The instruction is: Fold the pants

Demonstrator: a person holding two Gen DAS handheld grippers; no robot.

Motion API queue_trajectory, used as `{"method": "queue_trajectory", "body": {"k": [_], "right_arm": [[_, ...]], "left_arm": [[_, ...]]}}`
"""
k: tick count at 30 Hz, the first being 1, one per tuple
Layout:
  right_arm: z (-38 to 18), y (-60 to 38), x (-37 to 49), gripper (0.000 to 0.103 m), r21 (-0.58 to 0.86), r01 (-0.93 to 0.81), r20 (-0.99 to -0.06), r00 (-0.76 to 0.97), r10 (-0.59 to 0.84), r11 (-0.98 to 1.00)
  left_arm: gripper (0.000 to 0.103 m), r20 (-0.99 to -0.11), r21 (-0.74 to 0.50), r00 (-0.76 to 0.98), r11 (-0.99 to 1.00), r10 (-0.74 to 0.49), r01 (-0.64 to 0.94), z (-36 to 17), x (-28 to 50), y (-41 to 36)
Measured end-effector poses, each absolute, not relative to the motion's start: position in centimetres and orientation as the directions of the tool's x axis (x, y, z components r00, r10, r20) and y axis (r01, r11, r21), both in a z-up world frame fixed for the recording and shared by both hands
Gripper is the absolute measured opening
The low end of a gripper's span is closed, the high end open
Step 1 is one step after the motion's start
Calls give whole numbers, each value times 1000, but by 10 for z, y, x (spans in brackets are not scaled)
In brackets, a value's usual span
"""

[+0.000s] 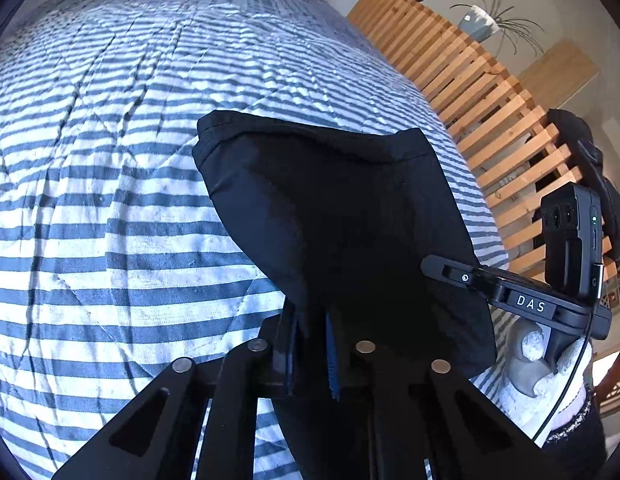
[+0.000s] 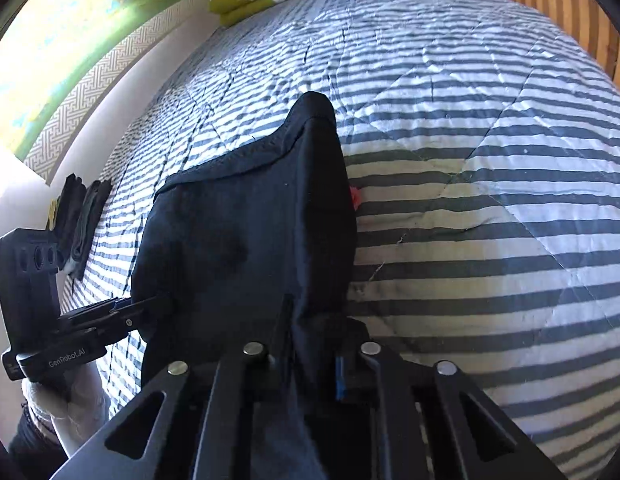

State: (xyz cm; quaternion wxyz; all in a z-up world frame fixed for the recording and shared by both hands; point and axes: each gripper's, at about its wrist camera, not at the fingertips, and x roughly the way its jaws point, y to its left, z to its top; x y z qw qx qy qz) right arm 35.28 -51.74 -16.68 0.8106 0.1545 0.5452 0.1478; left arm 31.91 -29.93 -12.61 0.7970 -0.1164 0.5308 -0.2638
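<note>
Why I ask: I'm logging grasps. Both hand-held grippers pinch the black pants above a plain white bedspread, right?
Not quite: the bedspread is blue-and-white striped, as the left wrist view shows. Both the left hand-held gripper and right hand-held gripper do pinch the black pants.

White letters "DAS" stand on the black body of the right hand-held gripper point(image 1: 462, 276), at about four o'clock in the left wrist view; "GenRobot.AI", in pale print, runs along the side of the left hand-held gripper point(image 2: 128, 312), at about eight o'clock in the right wrist view; no other text, number or sign can be read in either view.
</note>
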Motion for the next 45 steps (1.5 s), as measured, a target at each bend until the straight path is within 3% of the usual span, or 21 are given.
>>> {"method": "queue_trajectory", "body": {"k": [10, 17, 25, 35, 45], "right_arm": [[-120, -488, 316, 9, 421, -47, -816, 418, 400, 906], [-79, -430, 300, 9, 435, -104, -779, 455, 432, 894], [-35, -316, 299, 9, 463, -220, -719, 473, 509, 858], [3, -118, 333, 8, 502, -367, -654, 431, 621, 783], [21, 72, 393, 6, 512, -479, -612, 379, 695, 713]], "left_arm": [[6, -744, -440, 369, 824, -557, 357, -59, 285, -264], [6, -710, -412, 461, 845, -532, 341, -10, 255, -197], [6, -664, -382, 587, 885, -463, 265, 43, 229, -63], [6, -632, -330, 720, 940, -286, 83, 96, 234, 146], [7, -659, -241, 748, 964, -79, -110, 98, 290, 318]]}}
